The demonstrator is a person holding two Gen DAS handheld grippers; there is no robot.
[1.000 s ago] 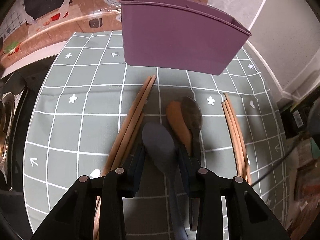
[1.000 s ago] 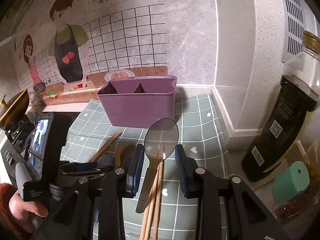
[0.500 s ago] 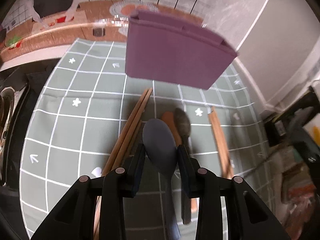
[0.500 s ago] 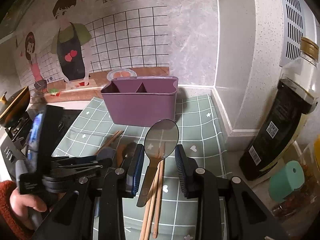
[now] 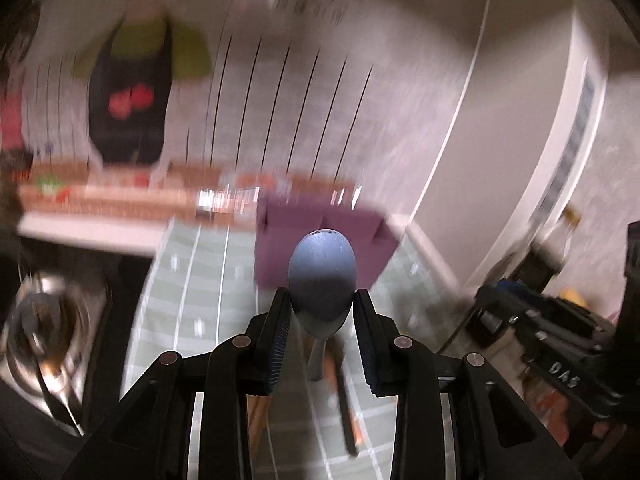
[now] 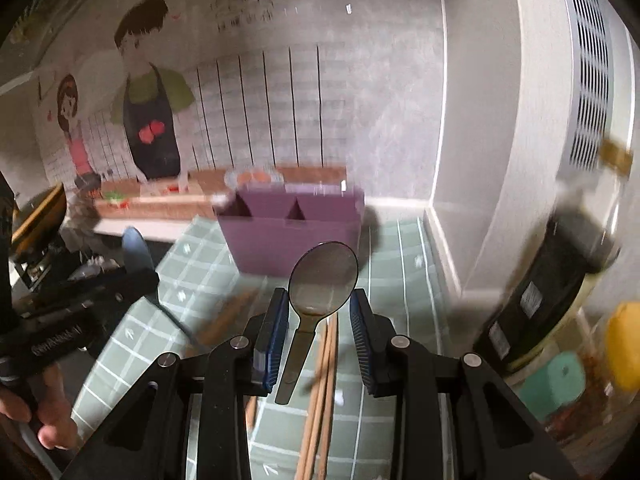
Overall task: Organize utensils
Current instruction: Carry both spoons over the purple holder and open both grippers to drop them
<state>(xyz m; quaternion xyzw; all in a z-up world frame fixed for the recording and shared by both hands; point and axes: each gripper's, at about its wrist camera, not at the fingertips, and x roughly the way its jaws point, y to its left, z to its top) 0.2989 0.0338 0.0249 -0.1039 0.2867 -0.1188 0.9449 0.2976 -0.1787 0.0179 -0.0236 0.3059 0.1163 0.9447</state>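
Blue spoon (image 5: 322,276) seemingly in left tongs (image 5: 321,312)

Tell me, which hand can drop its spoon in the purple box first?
Probably the right. Its gripper holds the clear spoon straight before the purple holder, whose open compartments show. The left gripper with the blue spoon sits off to the side.
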